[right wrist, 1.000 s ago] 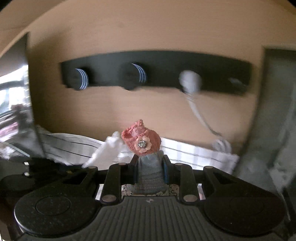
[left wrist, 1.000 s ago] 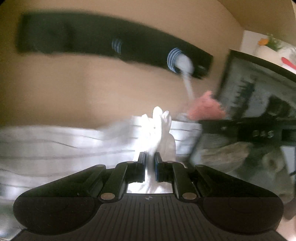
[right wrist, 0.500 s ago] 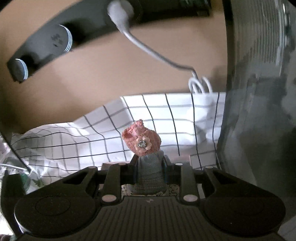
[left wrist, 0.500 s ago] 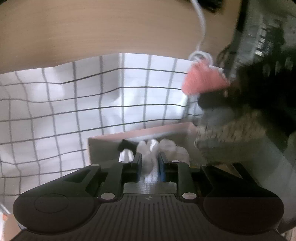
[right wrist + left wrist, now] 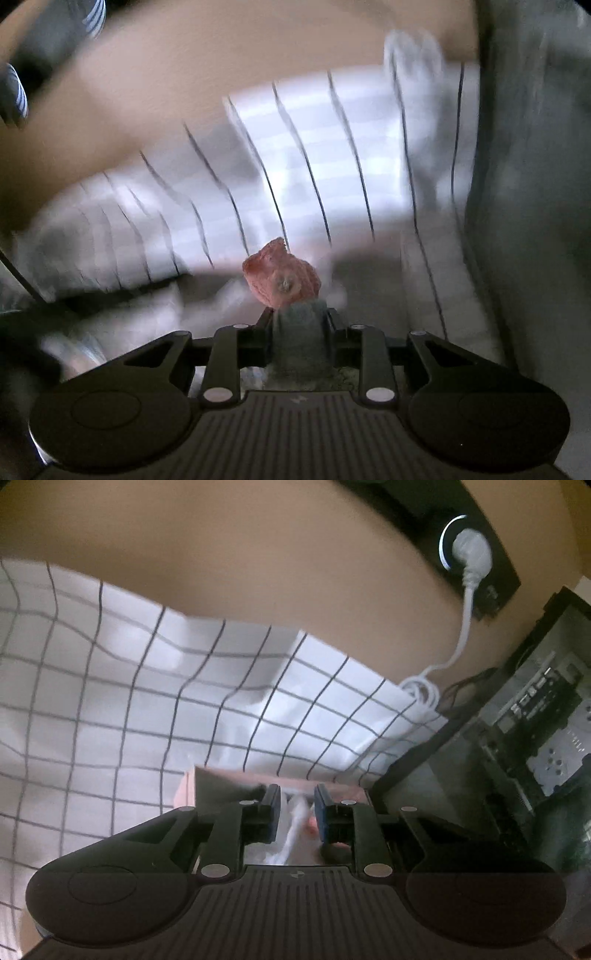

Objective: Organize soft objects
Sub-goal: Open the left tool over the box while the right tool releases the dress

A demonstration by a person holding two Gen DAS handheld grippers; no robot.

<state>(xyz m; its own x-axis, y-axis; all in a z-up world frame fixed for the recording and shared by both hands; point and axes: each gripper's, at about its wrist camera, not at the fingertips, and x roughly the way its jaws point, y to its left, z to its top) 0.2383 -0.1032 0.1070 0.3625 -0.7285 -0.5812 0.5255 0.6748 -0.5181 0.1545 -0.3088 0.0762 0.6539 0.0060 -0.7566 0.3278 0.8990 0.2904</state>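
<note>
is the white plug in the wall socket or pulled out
In. The white plug sits seated in the black socket strip on the wall, its cable hanging down towards the checked cloth.

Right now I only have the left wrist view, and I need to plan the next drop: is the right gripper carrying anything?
Observer: Yes. The right gripper is shut on a grey sock.
Operator: Which end of it sticks out?
Observer: Its pink cuff, which has a small flower on it, pokes out past the fingertips.
</note>
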